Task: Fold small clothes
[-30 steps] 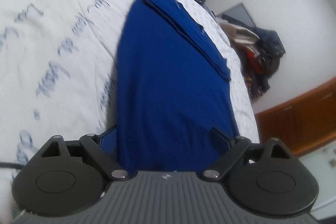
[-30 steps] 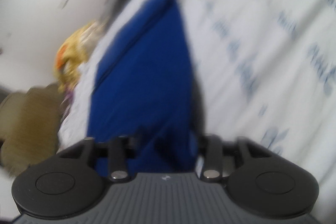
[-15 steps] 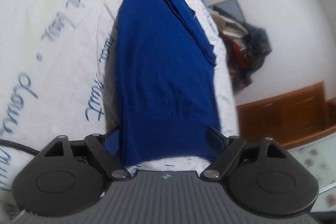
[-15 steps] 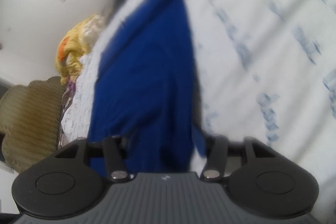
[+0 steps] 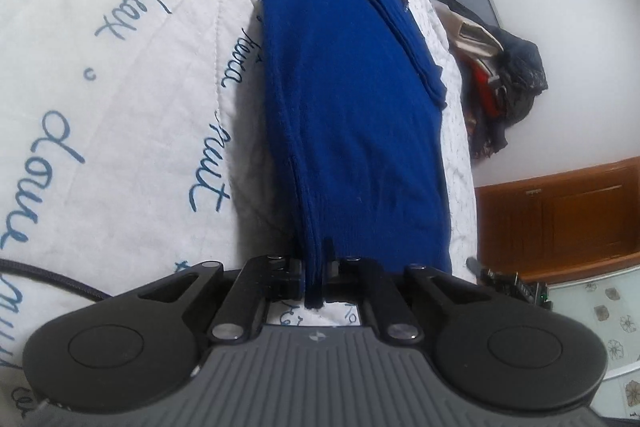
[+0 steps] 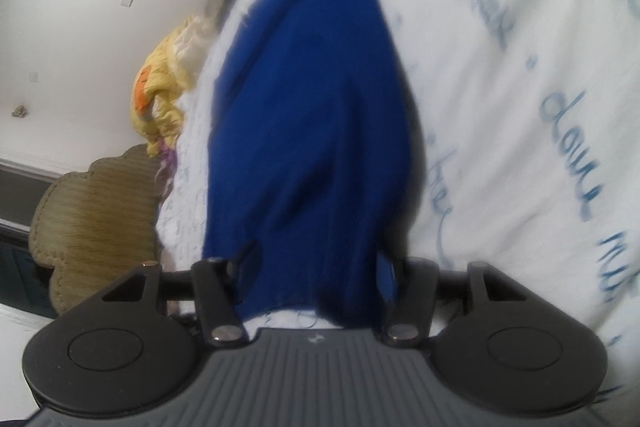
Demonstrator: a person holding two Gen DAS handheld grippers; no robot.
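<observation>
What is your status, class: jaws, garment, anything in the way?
Left gripper shut on blue garment hem. Right gripper open, straddling it. Nothing in the way.

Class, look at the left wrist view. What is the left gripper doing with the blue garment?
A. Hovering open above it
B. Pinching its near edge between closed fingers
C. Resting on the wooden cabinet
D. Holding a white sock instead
B: the left gripper has its fingers drawn together with the near edge of the blue garment clamped between them, above the white bedspread.
</observation>
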